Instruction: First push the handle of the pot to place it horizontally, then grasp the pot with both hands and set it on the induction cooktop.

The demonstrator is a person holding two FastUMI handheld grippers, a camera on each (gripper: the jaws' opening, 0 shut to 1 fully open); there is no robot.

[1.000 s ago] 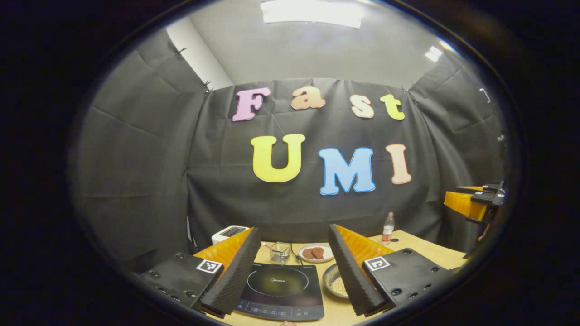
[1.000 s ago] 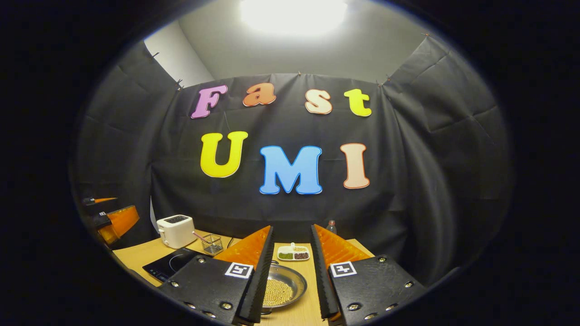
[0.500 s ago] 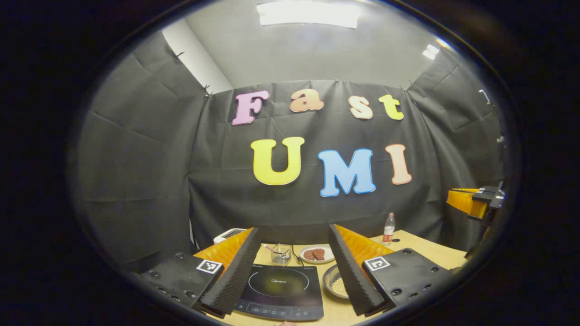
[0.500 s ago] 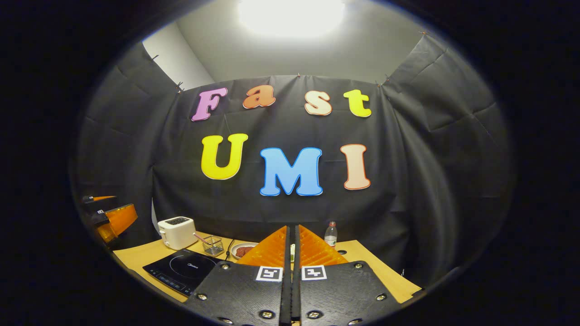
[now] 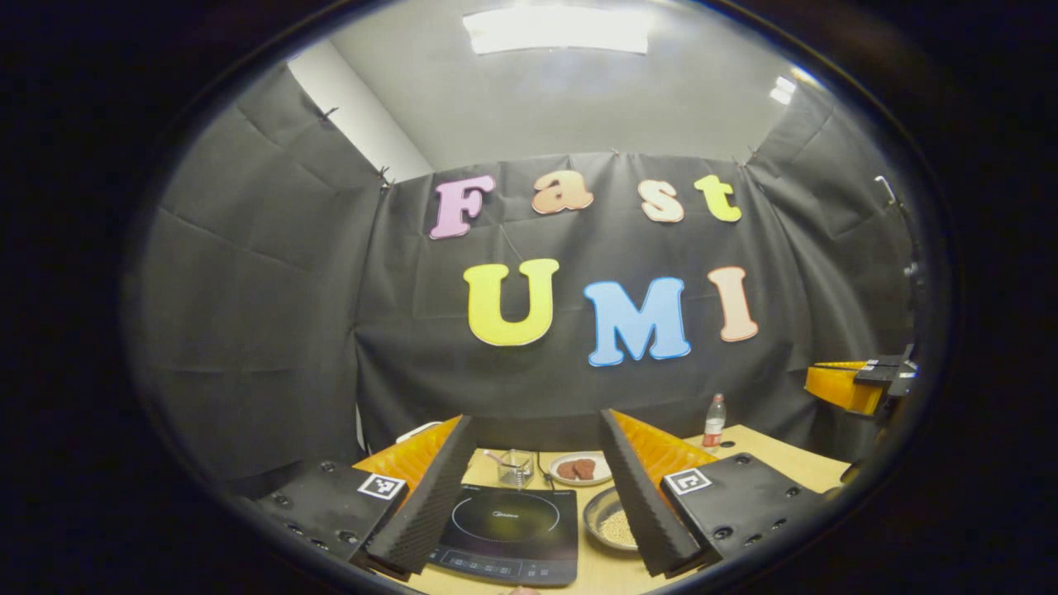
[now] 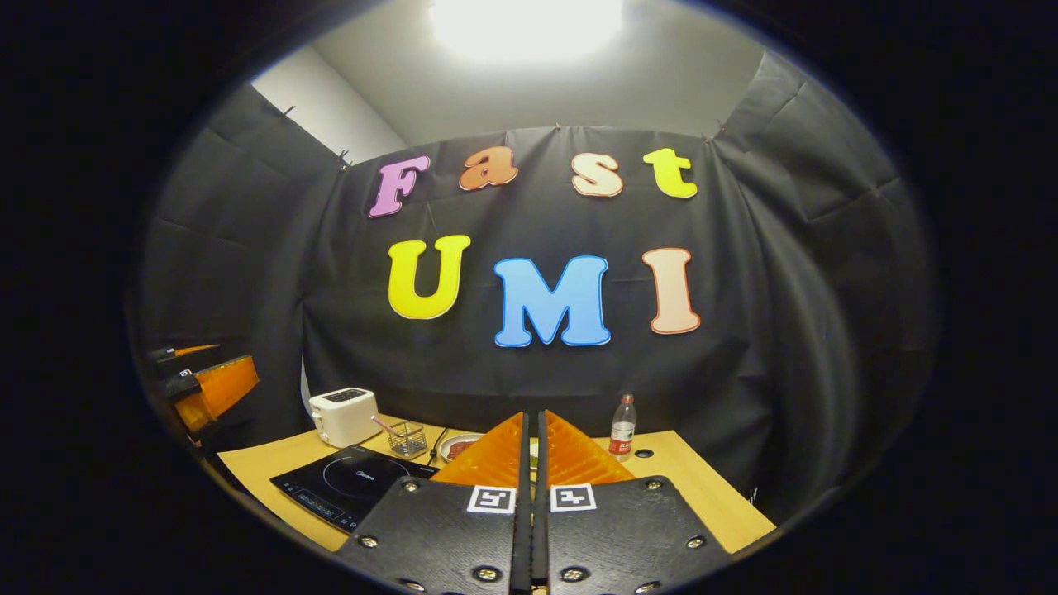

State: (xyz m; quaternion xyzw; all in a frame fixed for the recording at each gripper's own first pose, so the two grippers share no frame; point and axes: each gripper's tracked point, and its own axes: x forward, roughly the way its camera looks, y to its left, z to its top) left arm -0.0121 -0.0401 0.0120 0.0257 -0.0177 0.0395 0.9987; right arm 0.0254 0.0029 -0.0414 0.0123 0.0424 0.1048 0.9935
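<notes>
Sensibly, the right gripper (image 6: 534, 430) has its jaws together for pushing the handle; the left gripper (image 5: 537, 463), jaws apart, waits above the induction cooktop (image 5: 506, 533), the pot (image 5: 612, 519) just beside it.

A pale wooden worktop (image 5: 777, 450) fills the bottom of both views. In the left gripper view, a black induction cooktop (image 5: 504, 533) lies at lower centre, with a pot (image 5: 613, 519) of small pale grains just right of it. Behind them sit a clear cup (image 5: 514, 468) and a plate (image 5: 580, 468); a bottle (image 5: 713, 420) stands farther right. In the right gripper view, a white toaster (image 6: 343, 416) stands at lower left.
</notes>
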